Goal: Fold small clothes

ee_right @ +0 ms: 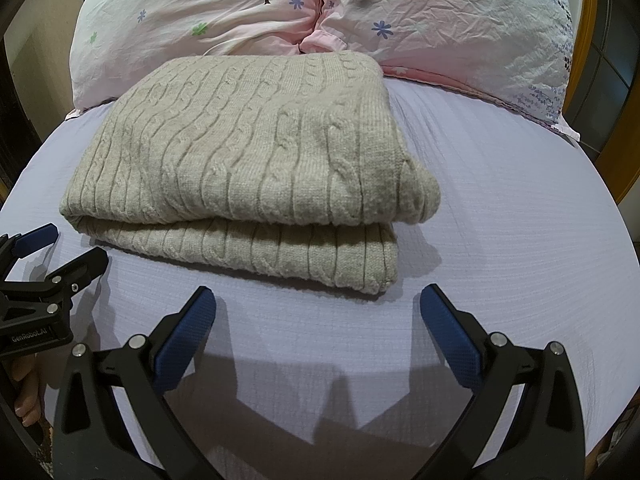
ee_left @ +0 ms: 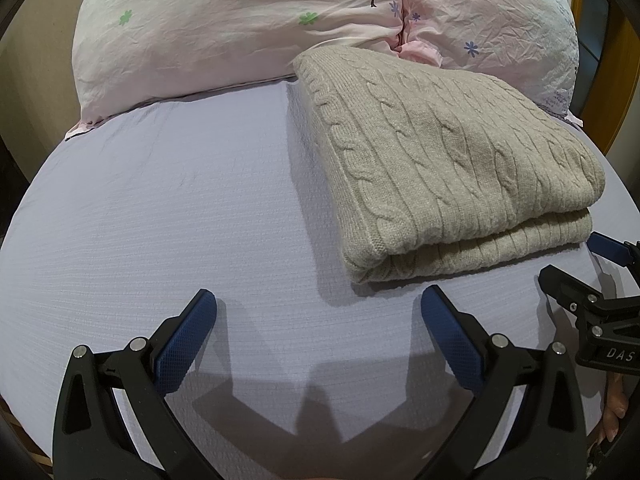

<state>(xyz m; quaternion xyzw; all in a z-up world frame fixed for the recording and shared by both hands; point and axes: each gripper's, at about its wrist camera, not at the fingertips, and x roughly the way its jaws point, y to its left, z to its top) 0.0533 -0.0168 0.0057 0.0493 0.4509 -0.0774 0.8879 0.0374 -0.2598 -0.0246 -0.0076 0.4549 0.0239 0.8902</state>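
A beige cable-knit sweater (ee_left: 440, 160) lies folded in a thick rectangle on the lavender bed sheet (ee_left: 160, 220); it also shows in the right wrist view (ee_right: 248, 160). My left gripper (ee_left: 319, 304) is open and empty, hovering over the sheet just short of the sweater's near left corner. My right gripper (ee_right: 318, 304) is open and empty, just short of the sweater's near right corner. Each gripper shows at the edge of the other's view: the right one (ee_left: 580, 264) and the left one (ee_right: 60, 248), both with jaws apart.
Two pink floral pillows (ee_left: 240, 28) (ee_right: 440, 20) lie along the head of the bed behind the sweater. A wooden frame (ee_right: 624, 160) stands at the right. The sheet (ee_right: 500, 220) spreads on both sides of the sweater.
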